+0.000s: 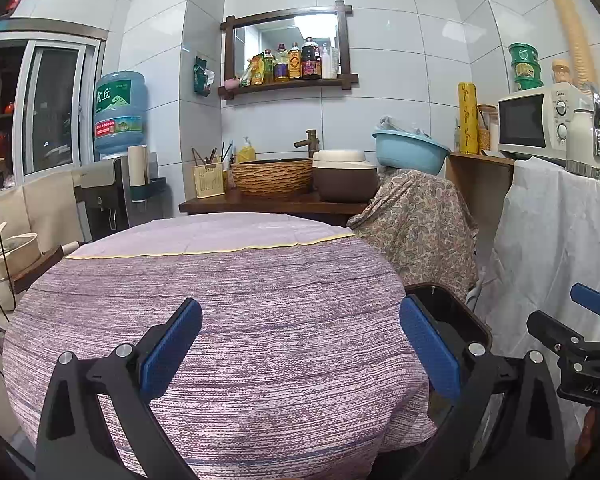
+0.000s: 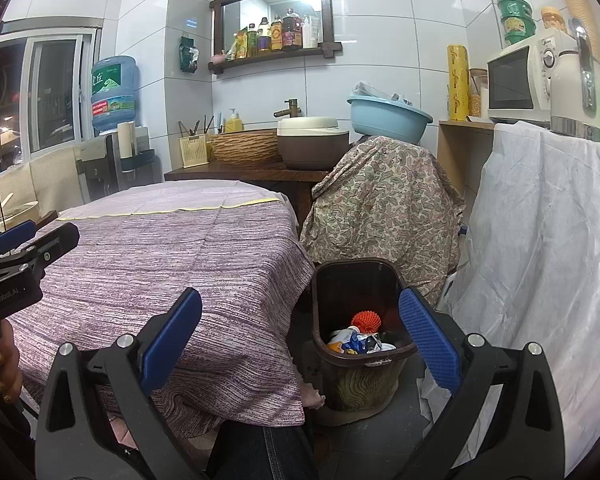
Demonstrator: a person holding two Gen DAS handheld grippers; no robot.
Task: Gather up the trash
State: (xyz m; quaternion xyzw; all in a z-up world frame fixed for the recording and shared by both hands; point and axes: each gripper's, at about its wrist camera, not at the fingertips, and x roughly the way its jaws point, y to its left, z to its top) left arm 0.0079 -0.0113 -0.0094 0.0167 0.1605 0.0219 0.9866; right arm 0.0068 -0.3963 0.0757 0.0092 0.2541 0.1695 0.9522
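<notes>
My right gripper (image 2: 300, 340) & left gripper (image 1: 300, 344): jaws wide, nothing held. Trash (image 2: 358, 338) sits in the bin (image 2: 332, 356), right of the table (image 2: 160, 248). Looks light, crumpled, soft; orange ball (image 2: 366, 320) on top easiest to pinch.

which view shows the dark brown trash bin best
The right wrist view: the dark brown plastic trash bin shows whole beside the table, with an orange ball and wrappers inside. The left wrist view catches only its upper rim behind a blue finger pad.
</notes>
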